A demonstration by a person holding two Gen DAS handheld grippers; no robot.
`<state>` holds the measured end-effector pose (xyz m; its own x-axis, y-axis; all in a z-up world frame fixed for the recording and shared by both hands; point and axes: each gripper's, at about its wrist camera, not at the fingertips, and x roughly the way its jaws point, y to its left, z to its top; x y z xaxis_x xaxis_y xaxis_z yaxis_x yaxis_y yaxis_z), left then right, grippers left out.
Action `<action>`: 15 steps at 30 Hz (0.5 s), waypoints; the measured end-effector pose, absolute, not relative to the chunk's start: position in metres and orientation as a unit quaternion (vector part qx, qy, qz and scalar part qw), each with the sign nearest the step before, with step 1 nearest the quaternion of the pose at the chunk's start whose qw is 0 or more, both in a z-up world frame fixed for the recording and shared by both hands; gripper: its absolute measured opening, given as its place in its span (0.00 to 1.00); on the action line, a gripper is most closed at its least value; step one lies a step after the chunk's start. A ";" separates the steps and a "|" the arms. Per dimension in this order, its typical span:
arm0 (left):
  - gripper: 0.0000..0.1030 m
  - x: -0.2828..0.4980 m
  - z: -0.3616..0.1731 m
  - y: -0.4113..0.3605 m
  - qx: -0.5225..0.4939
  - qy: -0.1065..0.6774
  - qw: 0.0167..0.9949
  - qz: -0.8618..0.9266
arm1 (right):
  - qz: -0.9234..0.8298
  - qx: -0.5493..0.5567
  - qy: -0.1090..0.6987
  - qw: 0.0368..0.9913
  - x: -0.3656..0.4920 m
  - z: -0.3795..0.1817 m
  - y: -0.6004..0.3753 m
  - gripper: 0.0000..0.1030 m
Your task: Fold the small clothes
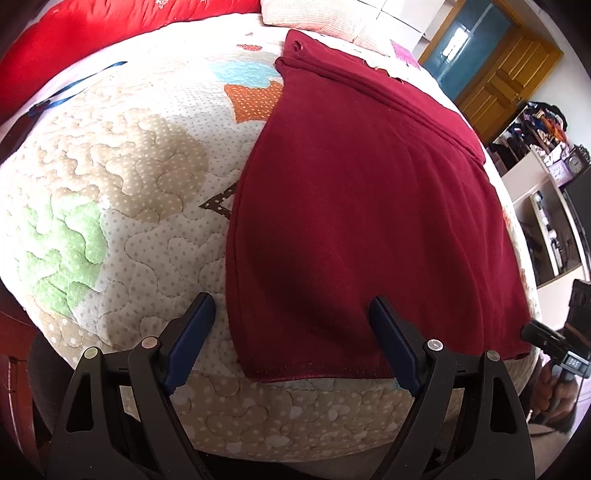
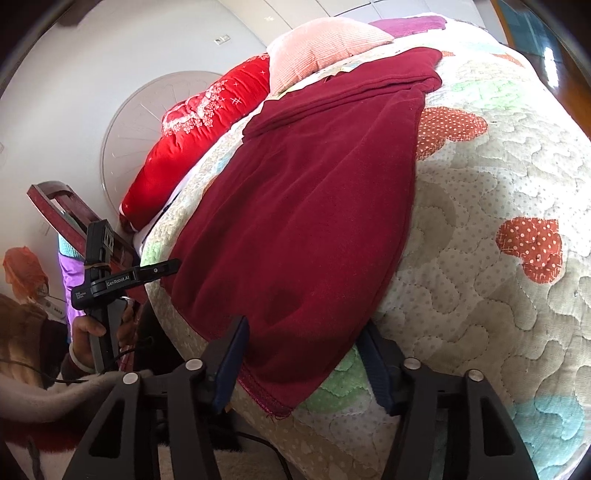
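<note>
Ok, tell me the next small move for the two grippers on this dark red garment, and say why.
Probably ease both grippers forward and close them on the near hem. The dark red garment lies flat on the quilted bed, its stitched hem at the near edge. The left gripper and the right gripper are both open, each straddling a hem corner, and neither has pinched cloth yet.

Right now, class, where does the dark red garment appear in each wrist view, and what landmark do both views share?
Left wrist: dark red garment fills centre-right, hem between the open left gripper fingers.
Right wrist: centre-left, hem corner between the open right gripper fingers.
Shared landmark: pink pillow beyond the garment.
</note>
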<state>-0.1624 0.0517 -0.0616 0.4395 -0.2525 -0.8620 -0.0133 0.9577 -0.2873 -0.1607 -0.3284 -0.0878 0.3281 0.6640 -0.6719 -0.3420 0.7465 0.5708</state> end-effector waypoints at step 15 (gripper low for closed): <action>0.17 -0.168 -0.056 0.062 -0.159 0.522 0.830 -0.117 | 0.354 0.198 0.467 0.786 -0.151 -0.086 -0.321 0.16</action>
<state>-0.1680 0.0622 -0.0560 0.4278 -0.3607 -0.8288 0.0292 0.9220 -0.3862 -0.1514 -0.3214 -0.0859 0.3140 0.7411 -0.5935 -0.3707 0.6712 0.6419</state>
